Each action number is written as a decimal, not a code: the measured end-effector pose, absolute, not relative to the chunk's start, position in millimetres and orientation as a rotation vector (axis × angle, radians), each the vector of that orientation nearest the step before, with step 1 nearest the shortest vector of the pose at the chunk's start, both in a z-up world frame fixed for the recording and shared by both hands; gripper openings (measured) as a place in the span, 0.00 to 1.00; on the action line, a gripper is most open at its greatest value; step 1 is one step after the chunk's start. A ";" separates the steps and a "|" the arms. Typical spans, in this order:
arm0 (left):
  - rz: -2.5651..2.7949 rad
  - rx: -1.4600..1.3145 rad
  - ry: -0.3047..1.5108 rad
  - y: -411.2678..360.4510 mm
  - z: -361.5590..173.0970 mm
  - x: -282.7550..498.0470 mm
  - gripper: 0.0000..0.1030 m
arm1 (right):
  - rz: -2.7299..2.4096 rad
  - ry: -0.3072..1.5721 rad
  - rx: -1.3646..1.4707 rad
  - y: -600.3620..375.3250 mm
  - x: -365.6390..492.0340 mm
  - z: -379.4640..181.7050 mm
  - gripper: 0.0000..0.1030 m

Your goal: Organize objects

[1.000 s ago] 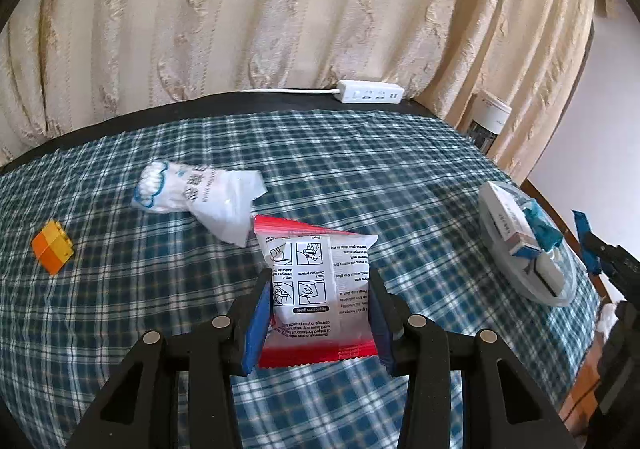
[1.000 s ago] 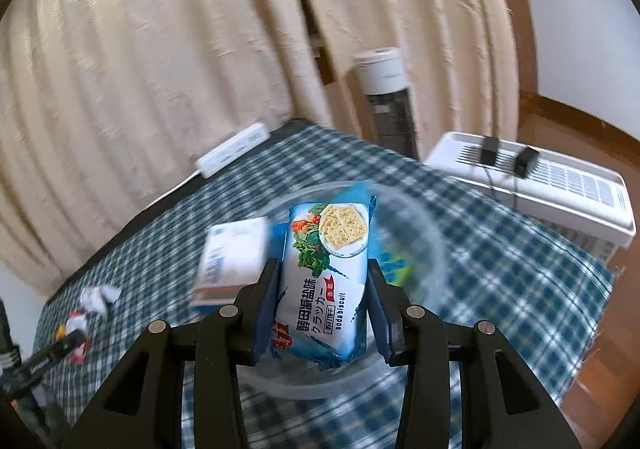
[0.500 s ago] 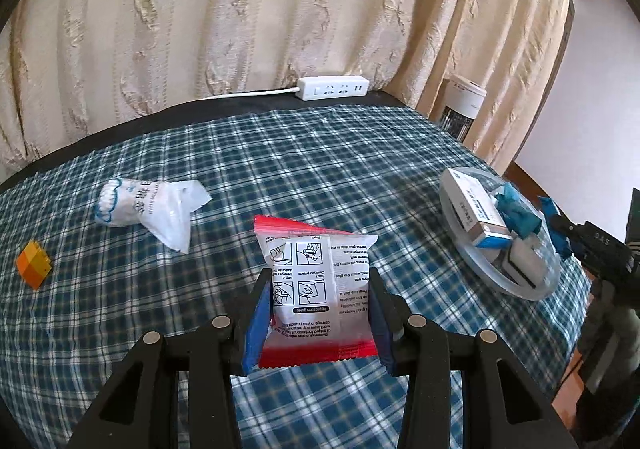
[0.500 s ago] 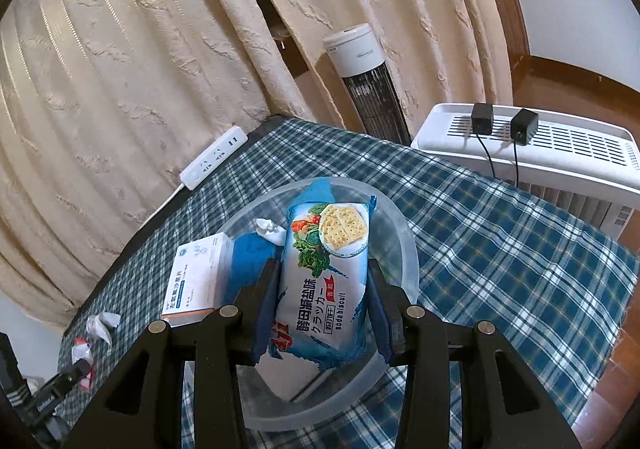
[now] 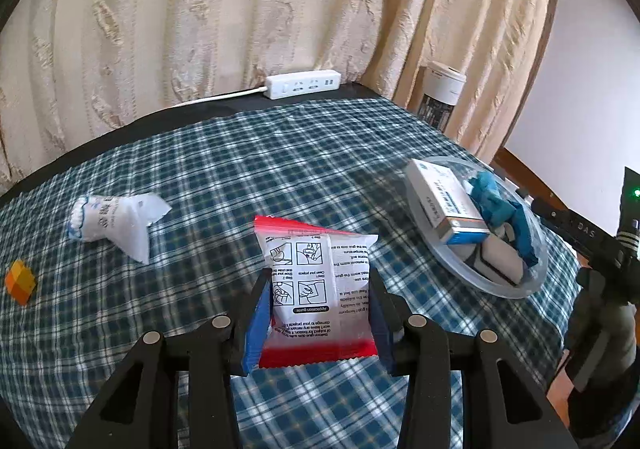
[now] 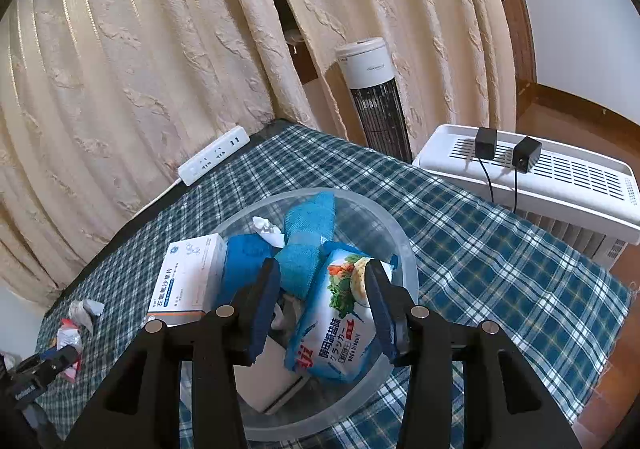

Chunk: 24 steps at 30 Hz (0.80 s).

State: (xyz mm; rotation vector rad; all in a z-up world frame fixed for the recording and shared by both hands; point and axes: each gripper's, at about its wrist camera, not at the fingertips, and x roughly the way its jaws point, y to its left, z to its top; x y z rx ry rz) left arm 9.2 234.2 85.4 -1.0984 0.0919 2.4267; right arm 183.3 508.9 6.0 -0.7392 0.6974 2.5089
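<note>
Left gripper clamped the light, crinkly red-and-white sachet mid-body; right gripper, jaws opening, probably dropped the soft blue cracker packet into the clear plastic bowl.

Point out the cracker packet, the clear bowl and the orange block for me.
cracker packet (image 6: 340, 325), right wrist view, printed front.
clear bowl (image 6: 408, 249), right wrist view, right rim.
orange block (image 5: 20, 281), left wrist view, top face.
</note>
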 end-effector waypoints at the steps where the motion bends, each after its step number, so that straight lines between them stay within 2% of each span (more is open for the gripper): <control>1: 2.422 -1.096 0.098 238.3 85.4 9.8 0.45 | 2.509 0.701 -0.739 509.5 183.9 5.4 0.45; 24: 2.229 -1.016 0.317 359.5 79.6 40.9 0.45 | 2.486 0.687 -0.708 531.7 215.3 1.0 0.50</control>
